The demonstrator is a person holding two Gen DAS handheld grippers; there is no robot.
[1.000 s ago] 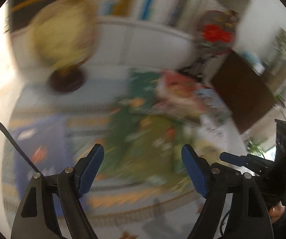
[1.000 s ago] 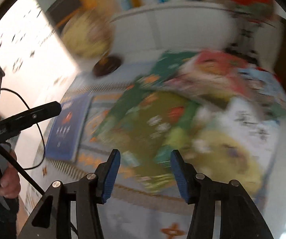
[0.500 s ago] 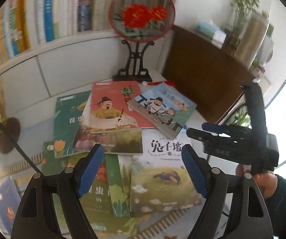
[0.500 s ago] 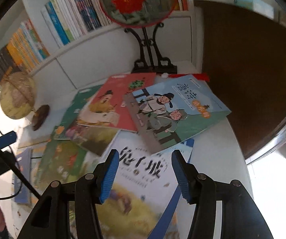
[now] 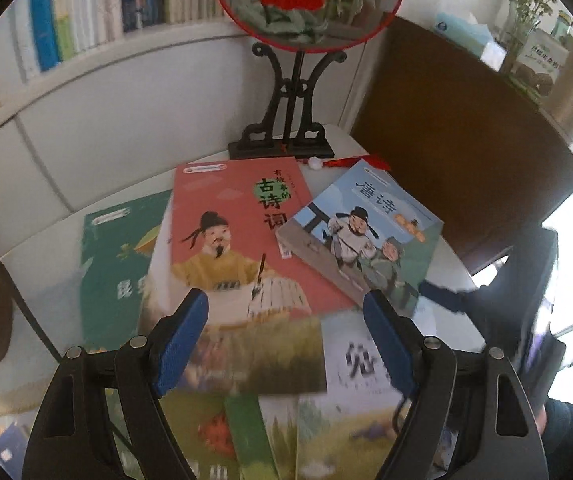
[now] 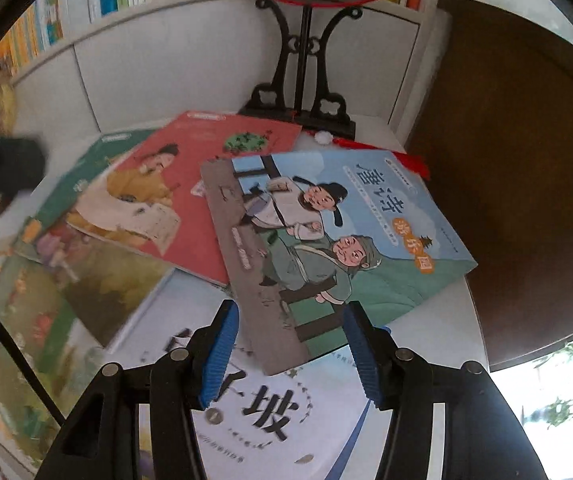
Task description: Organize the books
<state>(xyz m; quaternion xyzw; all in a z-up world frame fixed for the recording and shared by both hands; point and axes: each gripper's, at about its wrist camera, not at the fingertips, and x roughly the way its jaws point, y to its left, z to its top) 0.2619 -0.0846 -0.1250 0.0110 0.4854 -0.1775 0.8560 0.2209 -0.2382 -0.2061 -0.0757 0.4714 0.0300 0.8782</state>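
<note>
The books are lying fanned and overlapping on the white tabletop [image 5: 38,268]. The blue-cover book [image 6: 326,240] is sitting on top at the right end of the spread, its left edge overlapping the red-cover book [image 5: 230,236]. The red-cover book is in turn lying over a green-cover book [image 5: 114,256] to its left and a dark illustrated book [image 6: 110,288] toward you. A white-cover book [image 6: 270,416] with large black characters is lying nearest you, under the blue one's near corner.

Behind the books, a round embroidered fan on a black stand [image 5: 290,92] is standing against the white shelf unit; its red tassel [image 6: 378,152] is trailing beside the blue book's far corner. A dark brown cabinet [image 6: 526,160] is closing off the right side.

You are pointing both grippers steeply down at the spread. Your right gripper [image 6: 290,356] is hovering over the blue book's near corner, jaws partly spread and gripping nothing. Your left gripper [image 5: 286,340] is hovering over the red book's near edge, jaws spread wide, also empty.
</note>
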